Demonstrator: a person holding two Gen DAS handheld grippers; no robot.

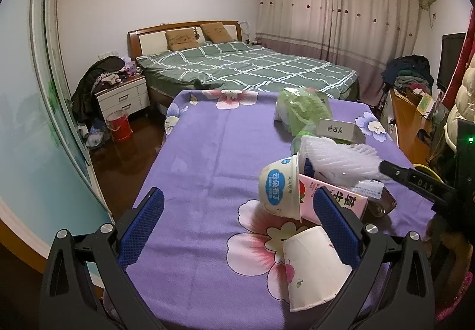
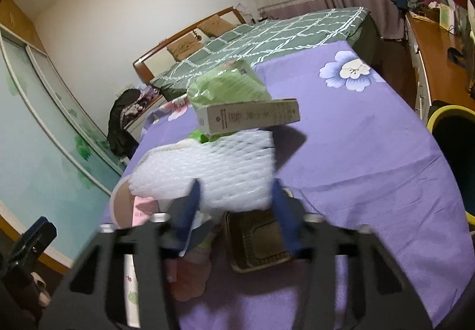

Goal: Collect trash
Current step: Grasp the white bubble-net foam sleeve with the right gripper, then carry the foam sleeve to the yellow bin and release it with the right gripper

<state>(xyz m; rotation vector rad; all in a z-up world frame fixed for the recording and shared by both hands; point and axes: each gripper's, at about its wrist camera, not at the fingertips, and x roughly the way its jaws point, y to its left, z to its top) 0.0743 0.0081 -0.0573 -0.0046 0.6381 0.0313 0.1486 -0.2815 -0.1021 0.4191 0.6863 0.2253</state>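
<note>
Right gripper [image 2: 236, 205]: pinching the white foam net [image 2: 207, 169], mid-frame.
Left gripper [image 1: 237, 229]: fingers wide, empty, lower frame.

Bed [image 1: 246, 68]: green checked cover, two brown pillows [image 1: 196, 36] at the headboard.
Nightstand [image 1: 124, 97]: left of the bed, clothes heaped on top.
Red bucket [image 1: 119, 128]: on the floor beside it.
Curtains [image 1: 335, 9]: drawn.

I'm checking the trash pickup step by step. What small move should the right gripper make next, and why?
Probably lift the white foam net clear of the pile and carry it toward the yellow-rimmed bin. The right gripper has its fingers pressed on the net's near end, while the rest lies over the pink carton and cups.
</note>
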